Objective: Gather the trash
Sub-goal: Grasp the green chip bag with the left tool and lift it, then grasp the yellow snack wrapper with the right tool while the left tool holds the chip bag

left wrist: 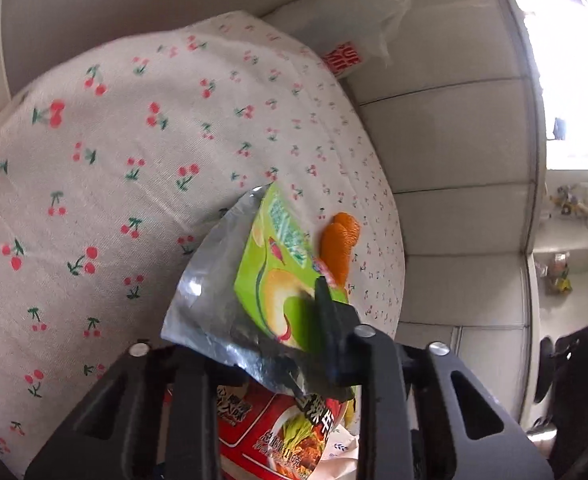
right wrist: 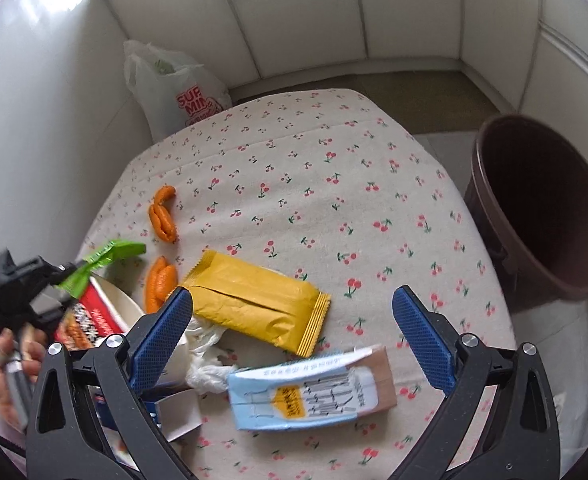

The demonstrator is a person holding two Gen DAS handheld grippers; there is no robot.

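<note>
left claw (left wrist: 294, 320) pinches green snack bag (left wrist: 269, 280); right claw (right wrist: 294, 332) gapes.

The green snack bag (left wrist: 277, 280) covers the left gripper's (left wrist: 294, 312) near finger, so only one dark fingertip shows over it. Below it, the red noodle cup (left wrist: 289, 436) is cut off by the bottom edge and half hidden behind the gripper frame. At the lower left of the right wrist view, a hand (right wrist: 9, 364) is blurred and cropped. The print on the white plastic bag (right wrist: 173, 84) is partly hidden.
</note>
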